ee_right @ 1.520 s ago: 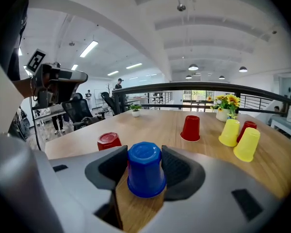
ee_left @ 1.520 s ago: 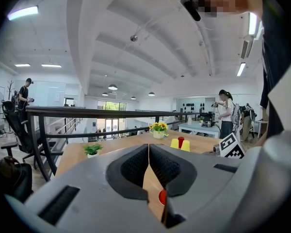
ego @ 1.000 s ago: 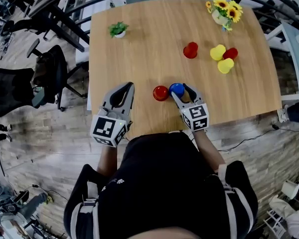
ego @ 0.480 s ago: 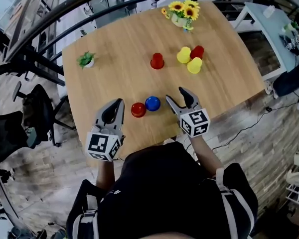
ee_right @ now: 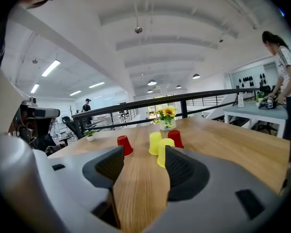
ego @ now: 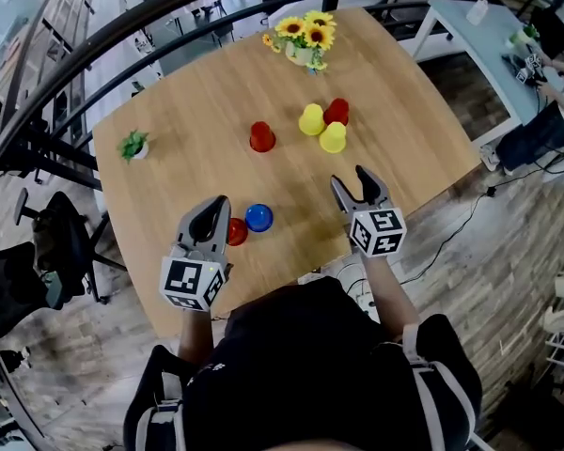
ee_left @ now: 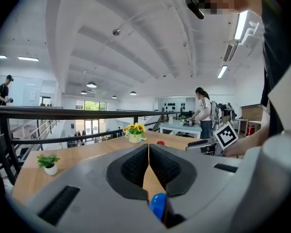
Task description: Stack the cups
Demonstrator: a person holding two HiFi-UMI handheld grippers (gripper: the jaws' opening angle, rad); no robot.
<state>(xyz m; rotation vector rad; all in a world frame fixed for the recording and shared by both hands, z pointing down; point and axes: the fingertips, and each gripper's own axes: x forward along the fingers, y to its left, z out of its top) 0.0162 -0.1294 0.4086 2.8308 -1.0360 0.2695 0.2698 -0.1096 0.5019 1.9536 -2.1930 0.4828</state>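
Left hand-held gripper: the left hand-held gripper (ego: 216, 205) is hovering over the near left part of the surface (ego: 404, 148), its jaws pressed together with nothing between them; in its own view (ee_left: 148, 149) only a sliver of wood is showing between the pads.

Right hand-held gripper: the right hand-held gripper (ego: 350, 178) is sitting over the near right part, its jaws spread wide and empty (ee_right: 143, 152), pointing toward the far cluster of cups.

Near cups: a blue cup (ego: 258, 217) is standing just beside the left jaws, peeking out beneath them in the left gripper view (ee_left: 157, 205); a red cup (ego: 237, 232) is standing against it, partly covered by the gripper.

Lone cup: another red cup (ego: 261, 136) is sitting mouth-down by itself mid-surface (ee_right: 124, 144).

Far cluster: two yellow cups (ego: 310, 118) (ego: 333, 137) and a third red cup (ego: 336, 111) are huddling together, mouth-down and unstacked.

Decor: a sunflower vase (ego: 301, 40) is standing at the far edge, and a small potted plant (ego: 132, 145) is sitting at the left edge.
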